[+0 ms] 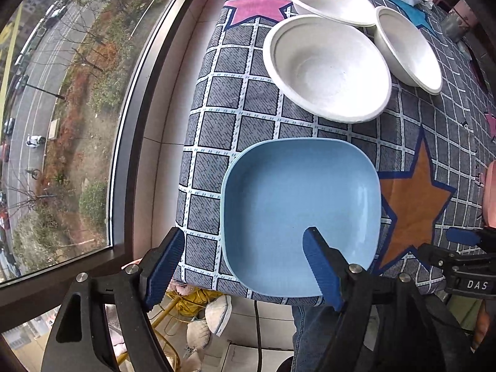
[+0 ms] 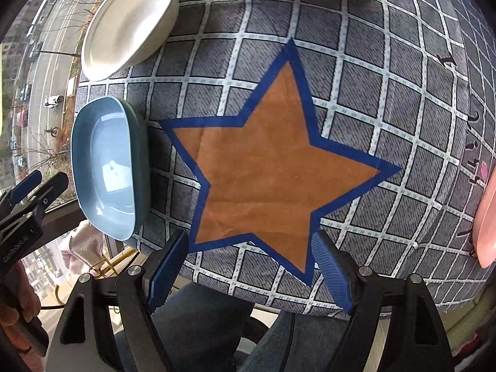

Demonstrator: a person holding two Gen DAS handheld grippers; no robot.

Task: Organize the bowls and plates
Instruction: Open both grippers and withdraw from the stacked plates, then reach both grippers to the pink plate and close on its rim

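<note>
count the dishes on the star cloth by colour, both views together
white bowls: 3
blue square plate: 1
pink dish, only its edge showing at the right border: 1
total: 5

The square plate [image 1: 300, 214] was pale blue; three bowls [image 1: 325, 68] at its twelve o'clock were white. The cloth [image 1: 217, 142] was grey-checked, with an orange star [image 2: 272, 167] and a pink star [image 1: 255, 4].
</note>
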